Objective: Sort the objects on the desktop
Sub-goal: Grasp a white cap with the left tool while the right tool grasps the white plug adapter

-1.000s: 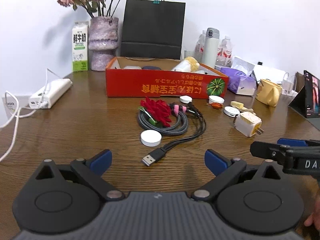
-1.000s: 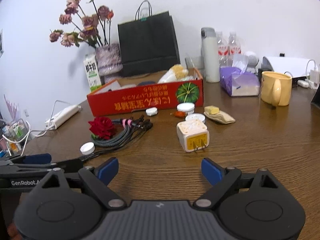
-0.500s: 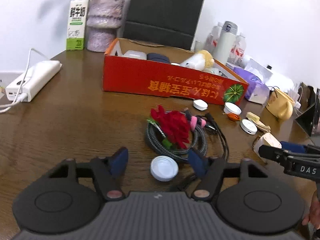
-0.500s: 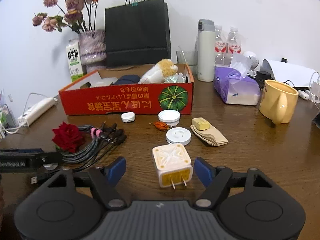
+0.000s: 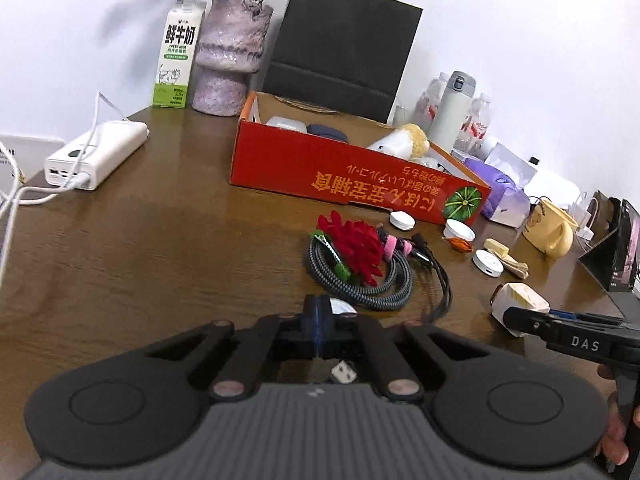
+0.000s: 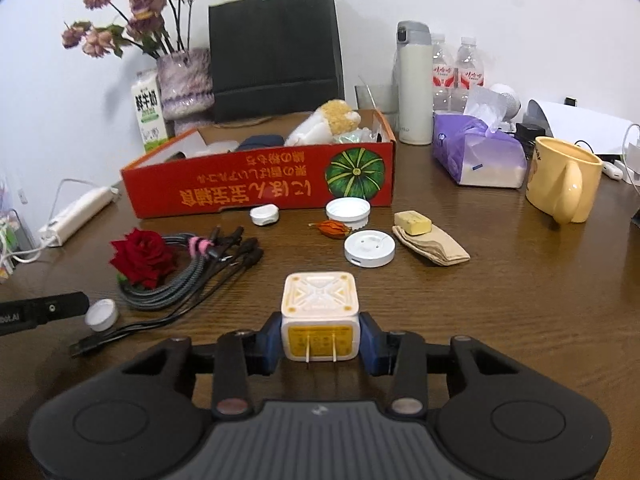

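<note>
White charger (image 6: 319, 317), right gripper (image 6: 319, 346) closing

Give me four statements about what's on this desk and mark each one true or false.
1. The red rose lies on the coiled cables. True.
2. The yellow mug lies tipped on its side. False: it stands upright.
3. The plush toy is inside the red box. True.
4. The milk carton stands inside the red box. False: it stands outside it, beside the vase.
</note>
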The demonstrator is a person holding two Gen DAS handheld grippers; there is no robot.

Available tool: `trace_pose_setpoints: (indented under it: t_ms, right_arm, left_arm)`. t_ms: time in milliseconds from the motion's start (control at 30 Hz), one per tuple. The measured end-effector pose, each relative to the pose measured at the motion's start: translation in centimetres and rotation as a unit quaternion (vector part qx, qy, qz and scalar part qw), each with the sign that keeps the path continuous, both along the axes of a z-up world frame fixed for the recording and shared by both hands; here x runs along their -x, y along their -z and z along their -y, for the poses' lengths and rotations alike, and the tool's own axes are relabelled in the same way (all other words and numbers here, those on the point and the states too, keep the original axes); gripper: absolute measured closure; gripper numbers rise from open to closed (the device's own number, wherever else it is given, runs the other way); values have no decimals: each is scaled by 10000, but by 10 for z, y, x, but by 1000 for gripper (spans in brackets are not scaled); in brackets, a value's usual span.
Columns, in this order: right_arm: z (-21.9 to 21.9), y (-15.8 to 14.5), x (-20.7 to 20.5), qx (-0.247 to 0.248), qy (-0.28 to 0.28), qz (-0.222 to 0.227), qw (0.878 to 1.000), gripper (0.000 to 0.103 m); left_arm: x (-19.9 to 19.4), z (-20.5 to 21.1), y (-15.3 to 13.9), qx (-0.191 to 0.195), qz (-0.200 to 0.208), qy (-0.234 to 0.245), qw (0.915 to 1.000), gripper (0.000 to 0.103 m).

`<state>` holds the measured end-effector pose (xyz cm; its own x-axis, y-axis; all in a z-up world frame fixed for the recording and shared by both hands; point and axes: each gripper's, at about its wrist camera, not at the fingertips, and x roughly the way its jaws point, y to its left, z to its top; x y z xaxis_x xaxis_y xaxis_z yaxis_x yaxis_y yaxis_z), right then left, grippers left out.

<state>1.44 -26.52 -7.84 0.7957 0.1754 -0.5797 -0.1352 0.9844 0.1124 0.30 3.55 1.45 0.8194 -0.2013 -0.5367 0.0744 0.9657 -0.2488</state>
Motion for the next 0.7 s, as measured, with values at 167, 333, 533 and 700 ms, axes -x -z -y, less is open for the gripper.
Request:
trace_pose_setpoints:
  t_ms: [167,333,533,700]
  right_arm:
    - [-2,-6,29,-45,-173,89,9998,65]
    - [-6,-15,51,-22,-378,225,9990,65]
    - [-24,-11,62,163,-834,97,9963,65]
    - [-29,-5,61,67,-853,17,9963,56]
  left_arm:
    - [20,-2,-2,-36,33,-36,10000,102]
    - [37,0,-8,-8,152,-15,9999,102]
    - [59,8,-20,-196,279,249,9991,102]
    - [84,20,-7,-204,45,659,9976,102]
